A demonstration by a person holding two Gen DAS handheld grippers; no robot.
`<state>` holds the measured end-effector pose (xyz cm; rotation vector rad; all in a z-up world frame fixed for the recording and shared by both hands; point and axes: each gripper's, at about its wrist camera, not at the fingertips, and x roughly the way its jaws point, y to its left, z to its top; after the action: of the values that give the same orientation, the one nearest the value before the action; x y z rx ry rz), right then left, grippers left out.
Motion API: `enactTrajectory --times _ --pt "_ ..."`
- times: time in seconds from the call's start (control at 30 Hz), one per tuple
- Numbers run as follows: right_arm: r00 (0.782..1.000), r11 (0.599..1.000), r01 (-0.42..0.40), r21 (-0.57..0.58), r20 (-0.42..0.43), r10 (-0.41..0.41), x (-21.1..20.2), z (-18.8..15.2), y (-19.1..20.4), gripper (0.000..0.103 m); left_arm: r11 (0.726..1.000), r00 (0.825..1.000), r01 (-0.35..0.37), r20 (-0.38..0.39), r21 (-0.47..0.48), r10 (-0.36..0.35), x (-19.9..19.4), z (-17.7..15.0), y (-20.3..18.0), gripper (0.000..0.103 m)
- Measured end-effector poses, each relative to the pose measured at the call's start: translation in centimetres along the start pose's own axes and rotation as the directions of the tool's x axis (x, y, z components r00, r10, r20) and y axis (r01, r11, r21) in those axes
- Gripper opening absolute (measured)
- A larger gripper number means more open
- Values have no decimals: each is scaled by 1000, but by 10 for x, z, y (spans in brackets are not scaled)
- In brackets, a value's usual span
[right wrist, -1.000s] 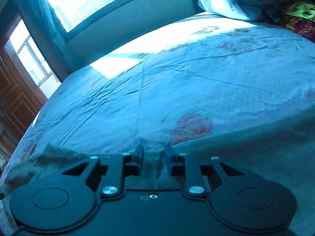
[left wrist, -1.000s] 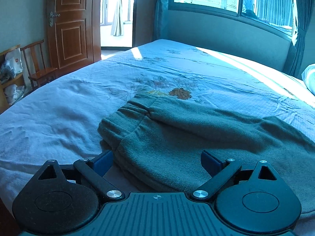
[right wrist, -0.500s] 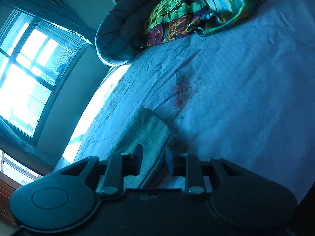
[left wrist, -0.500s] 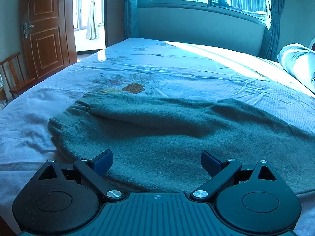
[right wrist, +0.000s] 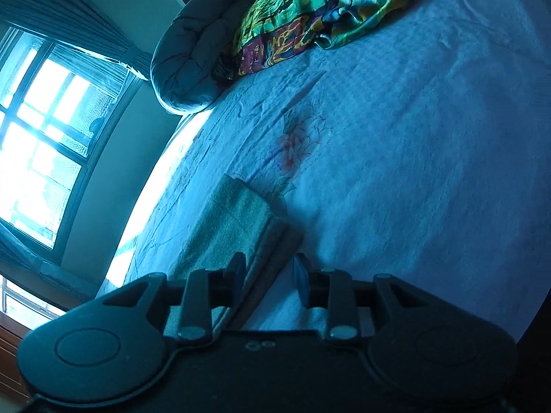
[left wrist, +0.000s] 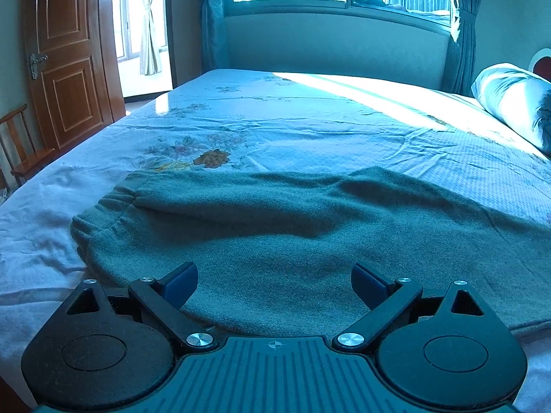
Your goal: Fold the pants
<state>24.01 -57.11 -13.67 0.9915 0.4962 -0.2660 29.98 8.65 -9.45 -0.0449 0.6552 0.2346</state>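
Green fleece pants lie flat across the bed, waistband at the left. My left gripper hovers low over their near edge, jaws wide open and empty. In the right wrist view the stacked leg ends of the pants lie on the sheet. My right gripper is tilted, its jaws partly open, with the hem edge lying between the fingers. The fingers do not press the cloth.
The bed has a pale blue flowered sheet. A rolled pillow lies at the right. A grey cushion and a bright patterned blanket lie at the head. A wooden door and chair stand at the left.
My left gripper has swung right along the pants, still open. My right gripper rolled onto its side, moved to the leg ends, and its jaws have opened wider.
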Motion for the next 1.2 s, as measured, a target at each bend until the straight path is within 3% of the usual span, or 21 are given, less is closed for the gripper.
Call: enactTrajectory --times 0.23,0.43,0.67,0.73,0.83,0.93,1.03,1.2 --pt "999 997 -33 69 0 33 21 6 -8 23 999 998 -20 -58 31 21 9 -8 -14 95" --pt "999 999 -33 40 15 32 29 5 -4 19 997 995 -48 -85 56 53 13 -13 -22 95" --pt "999 997 -49 56 21 48 28 4 -11 14 998 996 -42 -81 51 46 14 -14 -23 95" --pt "998 996 -57 63 19 56 28 4 -12 16 1000 998 -5 -66 24 6 7 -12 -33 95" --pt "998 997 -59 59 23 57 26 3 -10 20 992 993 105 -66 75 -100 -2 -14 -81 95" --pt "998 996 -63 68 29 61 22 2 -10 22 968 969 229 -120 100 -217 -4 -20 -142 95" --pt "997 993 -78 85 18 77 21 4 -14 22 944 947 298 -165 142 -274 -6 -28 -201 95" --pt "996 992 -88 92 9 87 22 4 -16 23 913 934 340 -192 226 -300 -16 -36 -277 96"
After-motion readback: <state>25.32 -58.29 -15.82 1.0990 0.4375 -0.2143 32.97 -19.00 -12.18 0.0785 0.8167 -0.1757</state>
